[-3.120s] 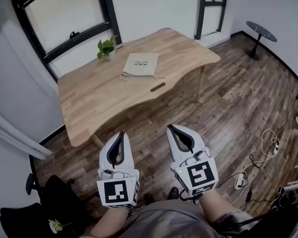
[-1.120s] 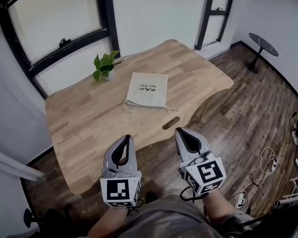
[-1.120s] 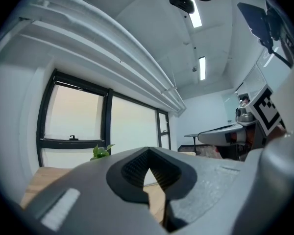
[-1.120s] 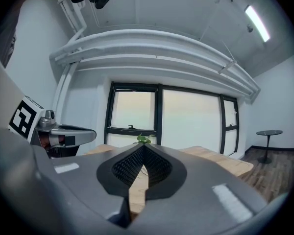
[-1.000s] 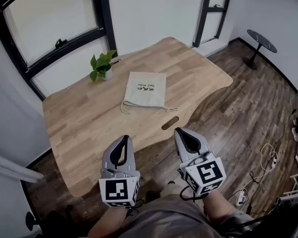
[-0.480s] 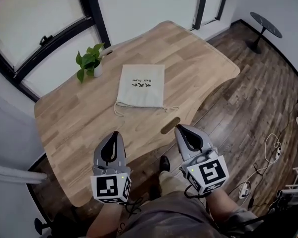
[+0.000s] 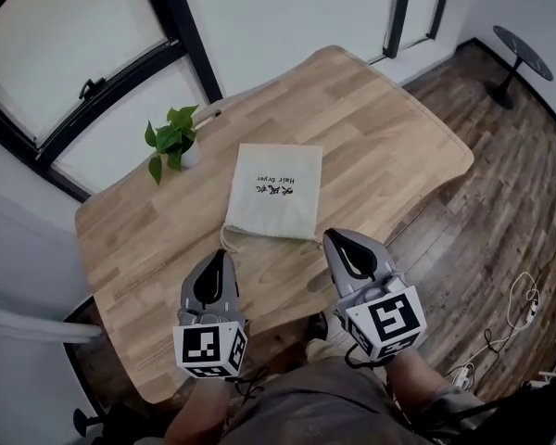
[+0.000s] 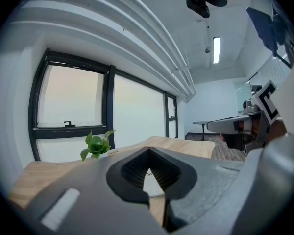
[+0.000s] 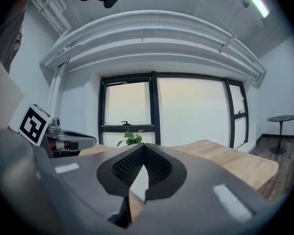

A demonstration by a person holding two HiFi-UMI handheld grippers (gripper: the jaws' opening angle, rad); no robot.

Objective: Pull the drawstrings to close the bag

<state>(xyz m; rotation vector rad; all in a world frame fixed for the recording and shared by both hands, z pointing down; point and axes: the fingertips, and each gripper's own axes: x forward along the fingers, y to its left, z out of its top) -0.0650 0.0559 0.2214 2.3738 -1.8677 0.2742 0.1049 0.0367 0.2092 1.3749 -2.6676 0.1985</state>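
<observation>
One broad wooden table fills the middle of the head view, and the cream cloth bag lies flat on it, nearer the near edge than the far one. The bag's long axis runs near to far, leaning a little to the right at its far end. Its closed bottom points away toward the window, and its gathered mouth faces the person. The left gripper and the right gripper hang side by side just short of that mouth. Each has its jaws pressed together with nothing between them, as each gripper view confirms. A small potted plant stands to the left of the bag, apart from it. One thin drawstring loops out at the near left corner of the mouth; the cord on the right side cannot be made out behind the right gripper. The step in hand looks like the reach toward the bag, with no pull begun. The next move probably calls for parting both sets of jaws, lowering each onto its cord, pinching it, and drawing the cords outward.
</observation>
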